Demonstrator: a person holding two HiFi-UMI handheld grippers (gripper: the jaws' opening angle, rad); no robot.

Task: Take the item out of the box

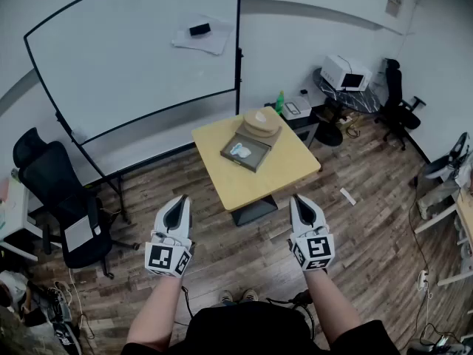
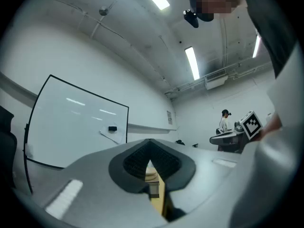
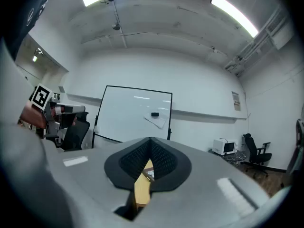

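An open flat dark box lies on a small yellow table some way ahead of me. In the box is a pale white and light-blue item. A tan lid-like piece rests at the box's far end. My left gripper and right gripper hang side by side over the wooden floor, well short of the table. Both are shut with nothing between the jaws. In the left gripper view the jaws meet at the tip. The right gripper view shows its jaws closed too, with a sliver of the table below them.
A large whiteboard on a stand is behind the table at left. A black office chair is at the left. A side table with a microwave and another chair is at the back right. A green bottle stands behind the yellow table.
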